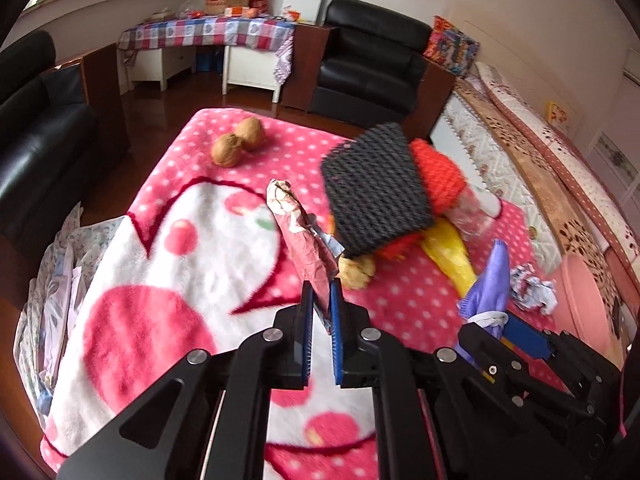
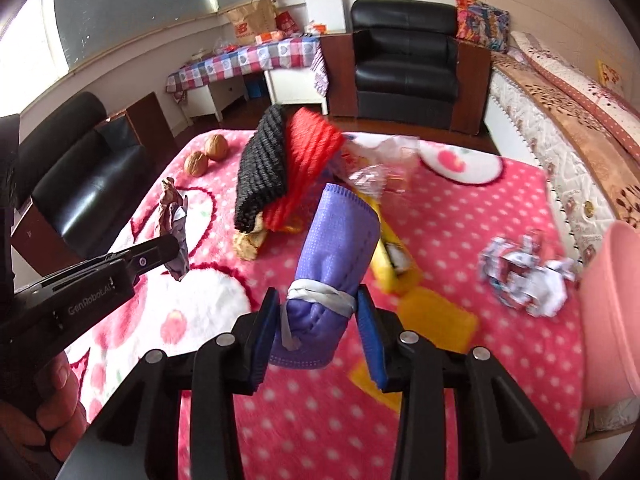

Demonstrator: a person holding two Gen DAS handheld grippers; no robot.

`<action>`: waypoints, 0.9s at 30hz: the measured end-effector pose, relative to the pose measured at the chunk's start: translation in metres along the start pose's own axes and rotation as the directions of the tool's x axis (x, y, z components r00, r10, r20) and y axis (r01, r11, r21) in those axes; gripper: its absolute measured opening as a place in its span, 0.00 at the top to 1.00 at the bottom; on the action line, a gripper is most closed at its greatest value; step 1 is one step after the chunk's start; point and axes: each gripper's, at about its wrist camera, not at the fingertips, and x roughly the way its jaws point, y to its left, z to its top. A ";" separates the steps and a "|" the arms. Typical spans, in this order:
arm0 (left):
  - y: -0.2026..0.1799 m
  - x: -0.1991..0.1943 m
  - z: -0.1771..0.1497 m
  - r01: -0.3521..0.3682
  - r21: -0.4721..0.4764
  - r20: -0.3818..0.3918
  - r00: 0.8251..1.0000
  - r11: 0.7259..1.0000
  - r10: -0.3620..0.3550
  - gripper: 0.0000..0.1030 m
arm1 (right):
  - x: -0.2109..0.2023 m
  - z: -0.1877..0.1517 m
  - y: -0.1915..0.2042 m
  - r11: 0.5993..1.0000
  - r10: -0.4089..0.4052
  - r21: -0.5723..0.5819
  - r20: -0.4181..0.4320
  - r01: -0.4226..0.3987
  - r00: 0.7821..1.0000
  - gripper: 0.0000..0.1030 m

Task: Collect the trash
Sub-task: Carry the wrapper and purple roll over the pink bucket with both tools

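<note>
My left gripper (image 1: 321,300) is clamped on a crumpled pink wrapper (image 1: 298,236), held up over the pink dotted blanket (image 1: 192,248). My right gripper (image 2: 318,320) pinches a rolled purple mask (image 2: 334,248). Ahead, a black-and-red knitted pouch (image 2: 280,172) stands between me and clear plastic (image 2: 380,172), with a yellow packet (image 2: 390,256) beside it. Crumpled printed paper (image 2: 524,276) lies near the pink bin (image 2: 612,304). Two walnuts (image 1: 238,142) sit farther off. I read "GenRobot.AI" on the left gripper's body.

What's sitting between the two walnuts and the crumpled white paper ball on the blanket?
In the right wrist view, the black-and-red knitted piece lies between the walnuts and the paper ball, along with clear plastic wrap and a yellow wrapper.
</note>
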 end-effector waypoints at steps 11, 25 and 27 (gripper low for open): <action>-0.096 -0.024 -0.008 0.159 0.206 0.016 0.986 0.966 -0.166 0.93 | -0.059 -0.011 -0.062 0.983 -0.148 0.118 0.071 0.139 0.986 0.63; -0.232 -0.017 -0.021 0.317 0.430 -0.061 0.944 0.845 -0.324 0.93 | -0.104 -0.032 -0.177 0.896 -0.359 0.302 0.057 0.327 0.932 0.62; -0.245 -0.015 -0.023 0.337 0.451 -0.073 0.937 0.826 -0.342 0.93 | -0.107 -0.035 -0.192 0.883 -0.377 0.322 0.050 0.342 0.925 0.62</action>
